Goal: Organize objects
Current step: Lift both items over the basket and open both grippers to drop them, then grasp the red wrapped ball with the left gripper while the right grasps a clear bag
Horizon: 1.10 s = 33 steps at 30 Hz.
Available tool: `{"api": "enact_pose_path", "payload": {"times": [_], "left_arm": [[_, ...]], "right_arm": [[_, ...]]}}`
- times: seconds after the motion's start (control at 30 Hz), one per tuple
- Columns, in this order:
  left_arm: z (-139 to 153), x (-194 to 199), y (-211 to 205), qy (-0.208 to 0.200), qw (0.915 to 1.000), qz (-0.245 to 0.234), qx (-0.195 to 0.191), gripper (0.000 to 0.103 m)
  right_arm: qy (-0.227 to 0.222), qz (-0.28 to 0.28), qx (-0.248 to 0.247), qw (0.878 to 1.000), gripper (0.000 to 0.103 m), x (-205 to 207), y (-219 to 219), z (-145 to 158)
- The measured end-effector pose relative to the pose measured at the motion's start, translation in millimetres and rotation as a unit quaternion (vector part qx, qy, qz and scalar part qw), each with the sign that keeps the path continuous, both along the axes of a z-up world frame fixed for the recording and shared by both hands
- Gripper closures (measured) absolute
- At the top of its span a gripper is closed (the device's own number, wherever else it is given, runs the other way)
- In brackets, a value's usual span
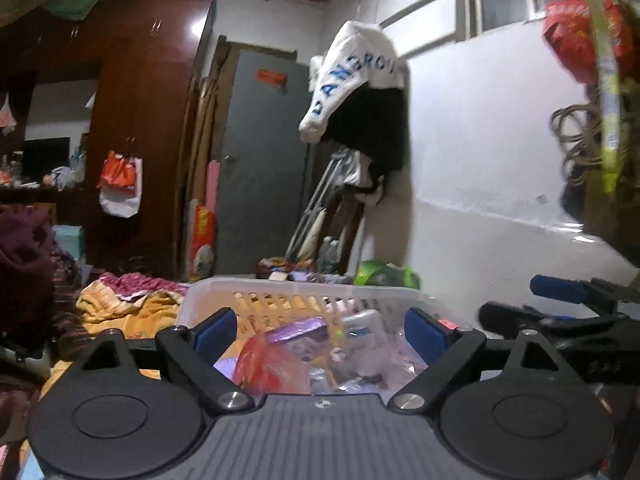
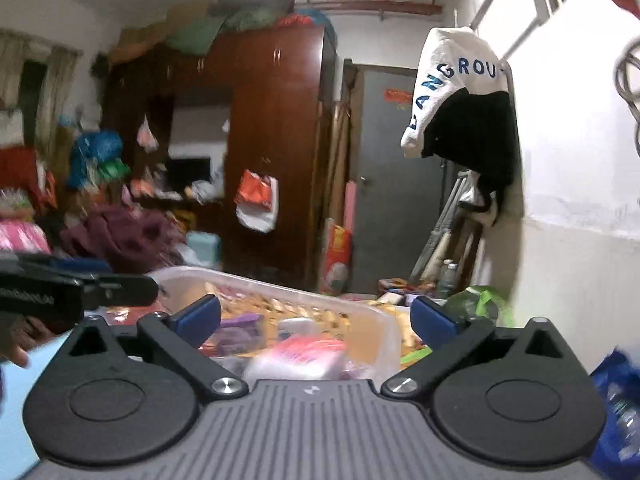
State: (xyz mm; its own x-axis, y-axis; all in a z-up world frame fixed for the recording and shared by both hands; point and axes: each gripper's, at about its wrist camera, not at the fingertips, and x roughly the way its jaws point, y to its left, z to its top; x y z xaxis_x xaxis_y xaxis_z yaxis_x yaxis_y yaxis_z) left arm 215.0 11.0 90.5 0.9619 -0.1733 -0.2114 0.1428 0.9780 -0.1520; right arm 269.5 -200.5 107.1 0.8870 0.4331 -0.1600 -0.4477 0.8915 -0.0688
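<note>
Room: cluttered bedroom with a brown wardrobe [image 2: 276, 140], a grey door [image 2: 394, 184] and a white wall [image 1: 480, 140] on the right.
Surface: bed strewn with clothes, among them a yellow cloth [image 1: 120, 308] left of the basket.
Basket: pale plastic basket [image 1: 304, 292] with slotted walls, on the bed just ahead of both tools.
Contents: a red bag [image 1: 268, 364], a purple pack [image 1: 296, 330] and clear wrappers lie inside; finer detail is blurred.
Left gripper: left gripper [image 1: 322, 330] has its blue pads wide apart with nothing pinched between them; the basket's contents show through the gap.
Right gripper: right gripper [image 2: 316, 316] also stands wide apart and holds nothing, above the near edge of the basket.
Pink pack: a pink-and-white pack [image 2: 300, 354] lies in the basket below the right tool, not touching the pads.
Hanging: a white lettered garment [image 2: 452, 84] over a black one on the wall rail.
Person: part of a hand [image 2: 20, 340] at the left edge of the right wrist view, under the other tool.
</note>
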Motion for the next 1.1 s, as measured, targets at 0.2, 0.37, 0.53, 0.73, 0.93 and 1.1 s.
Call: {"api": "enact_pose_path", "payload": {"times": [0.2, 0.37, 0.53, 0.73, 0.93, 1.1], "left_arm": [[-31.1, -57.4, -19.1, 0.016, 0.9987, -0.023, 0.041, 0.007], [-72.6, -28.3, -49.0, 0.125, 0.9876, -0.035, 0.089, 0.009], [-90.4, -8.9, -53.7, 0.168, 0.9816, -0.027, 0.087, 0.01], [-94.3, -5.8, -42.5, 0.193, 0.978, -0.023, 0.075, 0.048], [-92.4, -14.8, -18.7, 0.176, 0.983, -0.033, 0.04, 0.049], [-89.4, -27.9, -12.1, 0.148, 0.9879, -0.048, 0.01, 0.049]], "right_arm": [[0.049, 0.059, 0.014, 0.997, 0.0, -40.4, -42.2, -32.4], [0.162, 0.05, -0.028, 0.985, 0.01, -0.2, -30.8, -73.7], [0.198, 0.035, -0.039, 0.979, 0.013, 13.5, -15.2, -92.3], [0.226, 0.05, -0.046, 0.972, 0.025, 21.9, -10.2, -99.6], [0.216, 0.053, -0.065, 0.973, 0.055, 16.2, -9.7, -104.1], [0.185, 0.059, -0.057, 0.979, 0.059, -0.8, -13.5, -99.6]]}}
